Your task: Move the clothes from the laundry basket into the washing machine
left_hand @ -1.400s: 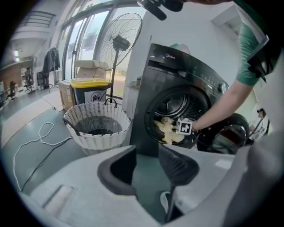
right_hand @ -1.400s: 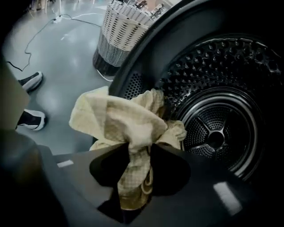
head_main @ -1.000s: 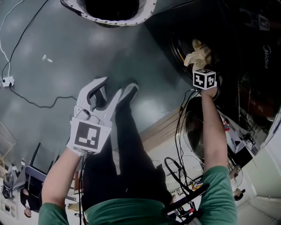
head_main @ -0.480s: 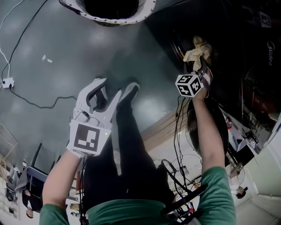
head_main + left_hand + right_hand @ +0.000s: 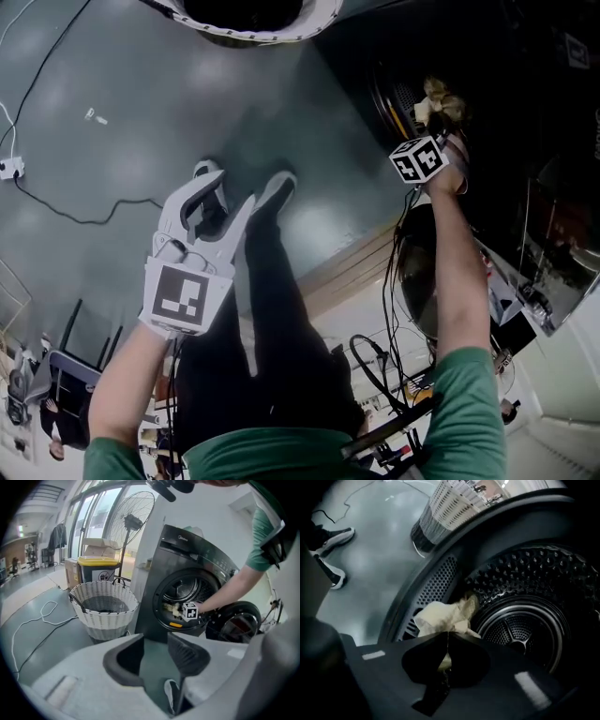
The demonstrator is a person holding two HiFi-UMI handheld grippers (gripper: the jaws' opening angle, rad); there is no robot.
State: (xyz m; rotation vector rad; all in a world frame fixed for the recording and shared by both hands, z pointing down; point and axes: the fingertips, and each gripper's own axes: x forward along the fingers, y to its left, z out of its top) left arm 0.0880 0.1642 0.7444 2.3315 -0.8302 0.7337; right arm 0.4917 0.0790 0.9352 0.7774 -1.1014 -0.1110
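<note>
Laundry basket (image 5: 314, 21) partly beyond top edge

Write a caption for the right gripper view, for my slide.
Right gripper, fingers just closed on a pale yellow cloth, at the washing machine drum mouth; laundry basket behind.
</note>
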